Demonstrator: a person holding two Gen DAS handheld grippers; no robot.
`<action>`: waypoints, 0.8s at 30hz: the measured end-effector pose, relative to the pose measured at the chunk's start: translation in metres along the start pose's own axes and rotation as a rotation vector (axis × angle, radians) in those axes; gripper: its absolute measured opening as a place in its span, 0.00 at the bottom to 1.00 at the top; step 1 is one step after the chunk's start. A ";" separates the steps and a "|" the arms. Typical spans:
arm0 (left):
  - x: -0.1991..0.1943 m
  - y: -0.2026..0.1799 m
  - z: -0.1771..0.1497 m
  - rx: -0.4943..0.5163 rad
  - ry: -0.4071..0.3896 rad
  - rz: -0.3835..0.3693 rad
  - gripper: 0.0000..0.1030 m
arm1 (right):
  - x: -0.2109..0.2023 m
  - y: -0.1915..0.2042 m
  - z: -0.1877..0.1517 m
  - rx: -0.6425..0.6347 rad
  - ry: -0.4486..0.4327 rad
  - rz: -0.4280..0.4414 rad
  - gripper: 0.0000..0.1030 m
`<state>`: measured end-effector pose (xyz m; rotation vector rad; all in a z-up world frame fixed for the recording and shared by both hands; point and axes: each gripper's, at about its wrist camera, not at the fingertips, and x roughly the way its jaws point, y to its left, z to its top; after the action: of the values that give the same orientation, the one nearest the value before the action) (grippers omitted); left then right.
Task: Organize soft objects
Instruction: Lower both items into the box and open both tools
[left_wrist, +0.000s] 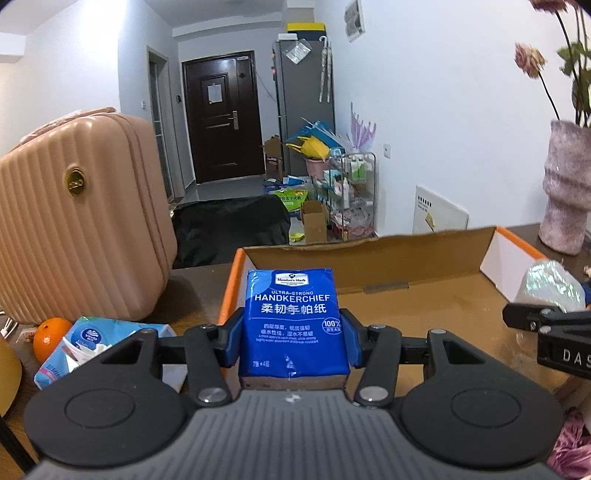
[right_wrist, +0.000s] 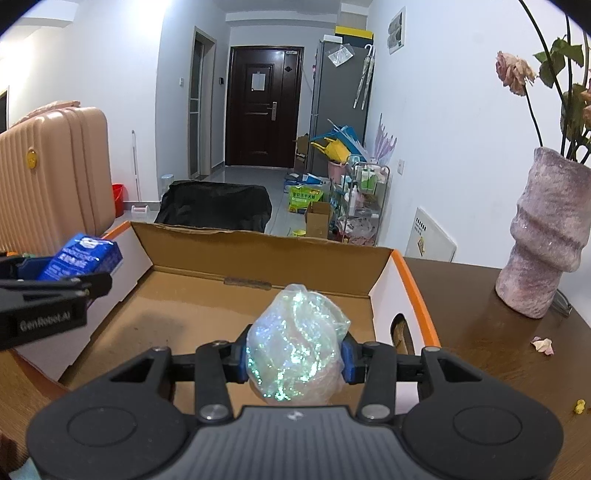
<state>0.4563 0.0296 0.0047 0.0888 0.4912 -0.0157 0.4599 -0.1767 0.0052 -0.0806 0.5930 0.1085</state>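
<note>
My left gripper (left_wrist: 293, 341) is shut on a blue handkerchief tissue pack (left_wrist: 293, 321) and holds it over the left end of an open cardboard box (left_wrist: 406, 251) with orange edges. My right gripper (right_wrist: 295, 354) is shut on a crumpled iridescent plastic bag (right_wrist: 295, 347) and holds it above the box (right_wrist: 258, 254) floor, right of centre. The left gripper with the blue pack (right_wrist: 81, 254) shows at the left of the right wrist view. The right gripper's bag (left_wrist: 550, 284) shows at the right of the left wrist view.
A pink ribbed suitcase (left_wrist: 74, 221) stands left of the box. An orange (left_wrist: 50, 338) and an opened tissue packet (left_wrist: 92, 343) lie in front of it. A pink vase (right_wrist: 546, 236) with dried roses stands on the brown table (right_wrist: 480, 332) right of the box.
</note>
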 end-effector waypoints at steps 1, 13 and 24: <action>0.000 -0.004 -0.001 0.009 0.003 0.001 0.51 | 0.001 0.000 -0.001 0.001 0.002 0.000 0.42; 0.004 -0.010 -0.005 0.028 0.009 -0.006 0.76 | 0.002 0.001 -0.002 0.002 0.009 -0.010 0.62; -0.005 -0.009 -0.004 0.000 -0.045 0.011 1.00 | 0.002 -0.005 -0.002 0.030 0.025 -0.044 0.99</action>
<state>0.4497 0.0211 0.0030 0.0906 0.4454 -0.0065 0.4612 -0.1814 0.0022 -0.0659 0.6174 0.0555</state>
